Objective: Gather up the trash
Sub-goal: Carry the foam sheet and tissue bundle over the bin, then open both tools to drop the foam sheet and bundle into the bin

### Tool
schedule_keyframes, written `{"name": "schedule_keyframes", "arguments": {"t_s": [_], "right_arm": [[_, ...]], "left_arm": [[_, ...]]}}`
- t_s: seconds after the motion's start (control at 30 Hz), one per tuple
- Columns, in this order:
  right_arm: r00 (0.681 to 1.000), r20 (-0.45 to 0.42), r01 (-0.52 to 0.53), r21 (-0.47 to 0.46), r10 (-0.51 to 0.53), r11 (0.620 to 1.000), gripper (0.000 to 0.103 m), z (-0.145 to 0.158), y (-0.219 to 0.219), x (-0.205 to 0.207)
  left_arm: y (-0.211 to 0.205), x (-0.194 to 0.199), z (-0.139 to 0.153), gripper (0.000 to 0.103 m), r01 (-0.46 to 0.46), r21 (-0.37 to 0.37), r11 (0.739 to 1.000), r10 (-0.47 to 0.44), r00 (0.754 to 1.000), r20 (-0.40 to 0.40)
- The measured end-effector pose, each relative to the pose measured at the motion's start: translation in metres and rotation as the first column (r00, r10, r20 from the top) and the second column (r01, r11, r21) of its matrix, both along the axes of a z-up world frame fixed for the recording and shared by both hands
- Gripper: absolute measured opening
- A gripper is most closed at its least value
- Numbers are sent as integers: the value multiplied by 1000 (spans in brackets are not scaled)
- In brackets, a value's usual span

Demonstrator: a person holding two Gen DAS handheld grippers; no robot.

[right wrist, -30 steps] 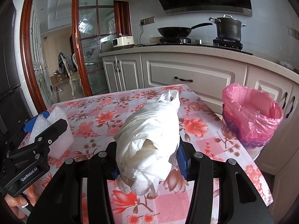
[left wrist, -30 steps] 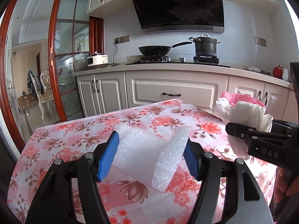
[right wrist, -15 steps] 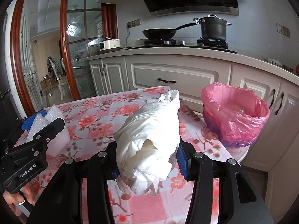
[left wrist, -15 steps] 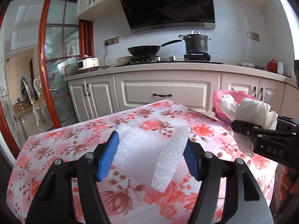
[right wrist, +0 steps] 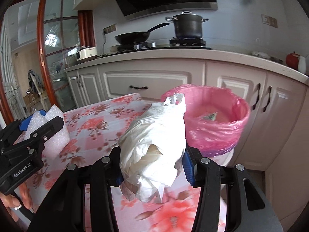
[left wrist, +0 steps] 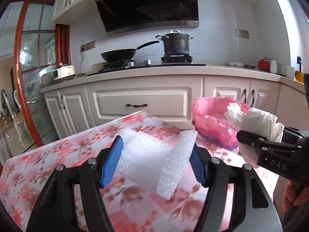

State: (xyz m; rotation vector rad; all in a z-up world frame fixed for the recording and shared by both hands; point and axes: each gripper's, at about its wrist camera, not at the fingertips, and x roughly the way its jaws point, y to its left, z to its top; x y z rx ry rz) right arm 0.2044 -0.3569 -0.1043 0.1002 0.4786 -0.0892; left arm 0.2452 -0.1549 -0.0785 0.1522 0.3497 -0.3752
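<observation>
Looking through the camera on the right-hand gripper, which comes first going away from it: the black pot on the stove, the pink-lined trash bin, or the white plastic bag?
1. White plastic bag: clamped between the right gripper fingers, dead centre.
2. Pink-lined trash bin: just beyond the table's edge, ahead and to the right.
3. Black pot: on the stove at the back wall.

Pink bin liner (right wrist: 212, 119), floral tablecloth (left wrist: 48, 166)

Left wrist view: mounted behind the left gripper (left wrist: 156, 162), facing forward and slightly downward, close over the floral table (left wrist: 58, 166). Right wrist view: same arrangement behind the right gripper (right wrist: 152, 164). Shared coverage: table, pink-lined bin (left wrist: 210, 119), counter with stove (right wrist: 160, 46), and each opposite gripper at frame edge.
</observation>
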Motion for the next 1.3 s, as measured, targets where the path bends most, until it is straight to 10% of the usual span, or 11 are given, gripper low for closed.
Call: {"name": "schedule_keyframes", "arguments": {"t_s": [0.83,1.3], "right_arm": [[1000,5,17,25,-17,1000,47,22,-162,86],[999,-37,25,4,-25,1000,49,7,-187,114]], "left_arm": [[-190,128,31,64,311,-115,943,-317,948,-42],[-225,184,-1,64,285,-137,949,-301,947,-113]]}}
